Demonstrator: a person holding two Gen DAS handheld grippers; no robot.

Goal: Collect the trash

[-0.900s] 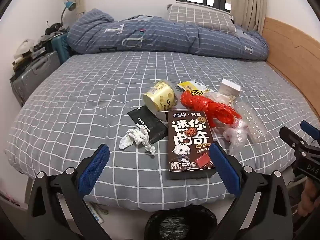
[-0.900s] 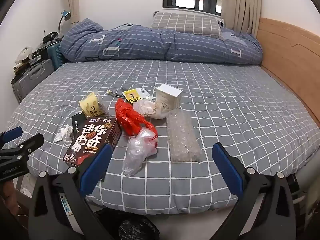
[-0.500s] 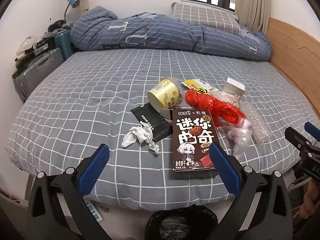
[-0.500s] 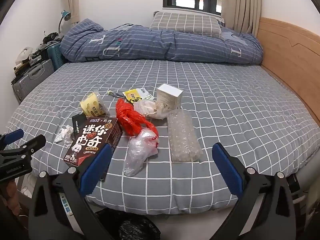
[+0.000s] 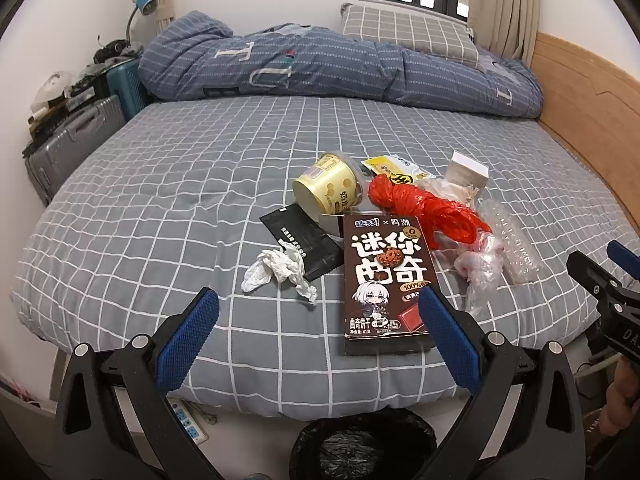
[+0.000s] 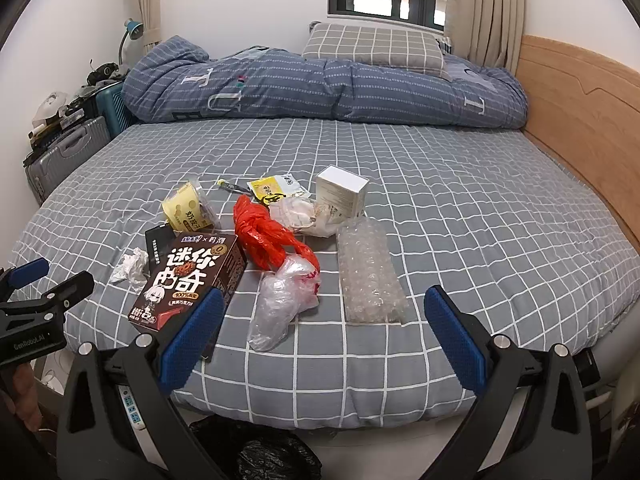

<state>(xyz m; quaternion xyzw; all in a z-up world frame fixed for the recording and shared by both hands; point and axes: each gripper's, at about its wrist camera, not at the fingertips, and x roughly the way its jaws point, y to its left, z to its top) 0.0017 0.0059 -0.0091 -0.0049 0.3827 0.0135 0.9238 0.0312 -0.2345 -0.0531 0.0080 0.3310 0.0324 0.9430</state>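
Note:
Trash lies in a heap near the front edge of the grey checked bed (image 5: 160, 184): a brown biscuit box (image 5: 384, 276) (image 6: 188, 276), a crumpled white tissue (image 5: 280, 270), a black sachet (image 5: 304, 240), a yellow cup (image 5: 326, 190) on its side, a red plastic bag (image 5: 424, 210) (image 6: 268, 236), a clear bag (image 6: 284, 300), bubble wrap (image 6: 370, 276) and a white box (image 6: 342, 194). My left gripper (image 5: 316, 332) hovers open in front of the tissue and biscuit box. My right gripper (image 6: 324, 330) hovers open before the clear bag and bubble wrap. Neither touches anything.
A bin lined with a black bag (image 5: 360, 448) stands on the floor below the bed's front edge. A folded blue duvet (image 5: 320, 68) and pillow lie at the far end. Suitcases (image 5: 68, 144) stand at the left, a wooden headboard (image 5: 592, 100) at the right.
The left gripper has drifted slightly left and back, so the trash sits a little further right and lower in its view. The right gripper's view has barely changed. Both stay open.

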